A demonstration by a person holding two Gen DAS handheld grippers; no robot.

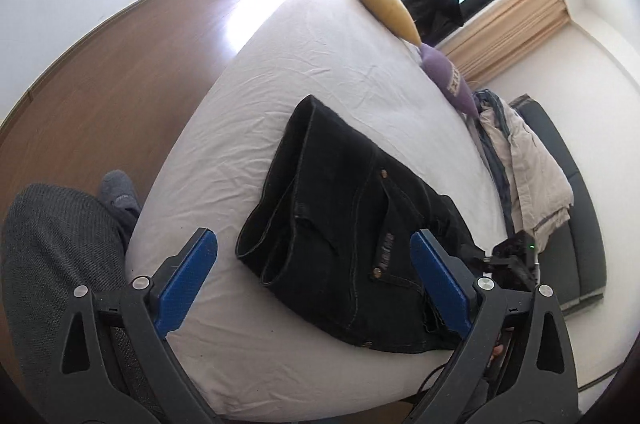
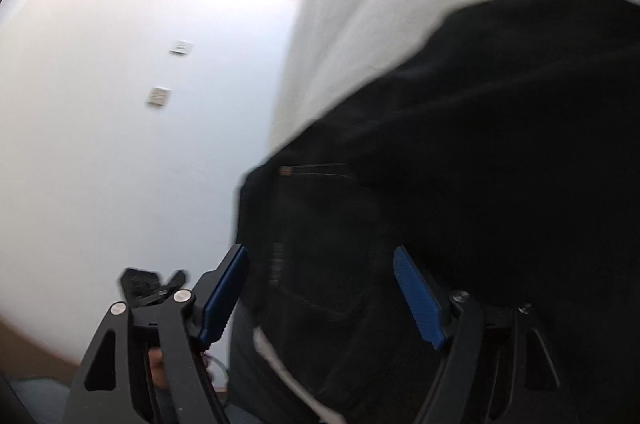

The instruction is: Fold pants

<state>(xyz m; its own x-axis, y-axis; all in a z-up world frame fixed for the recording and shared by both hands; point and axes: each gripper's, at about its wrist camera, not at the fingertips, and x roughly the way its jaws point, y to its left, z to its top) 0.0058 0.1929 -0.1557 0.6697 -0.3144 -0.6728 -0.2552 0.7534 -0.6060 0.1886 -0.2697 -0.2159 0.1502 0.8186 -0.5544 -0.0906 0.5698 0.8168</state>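
Black jeans [image 1: 340, 220] lie folded on the white bed sheet [image 1: 280, 76], leg ends towards the left, waist and pocket towards the right edge. My left gripper [image 1: 314, 244] hovers above them, jaws wide open and empty. My right gripper [image 2: 320, 264] is open at the waist end of the jeans [image 2: 480, 164], its blue pads [image 2: 416, 294] on either side of the dark cloth, not closed on it. The right wrist view is blurred. The right gripper's body [image 1: 516, 260] shows at the bed's right edge in the left wrist view.
A yellow pillow [image 1: 384, 4] and a purple cushion [image 1: 448, 76] lie at the bed's far side. Folded light laundry [image 1: 524, 164] rests on a dark bench to the right. The person's leg and sock [image 1: 116, 188] stand left of the bed on wooden floor.
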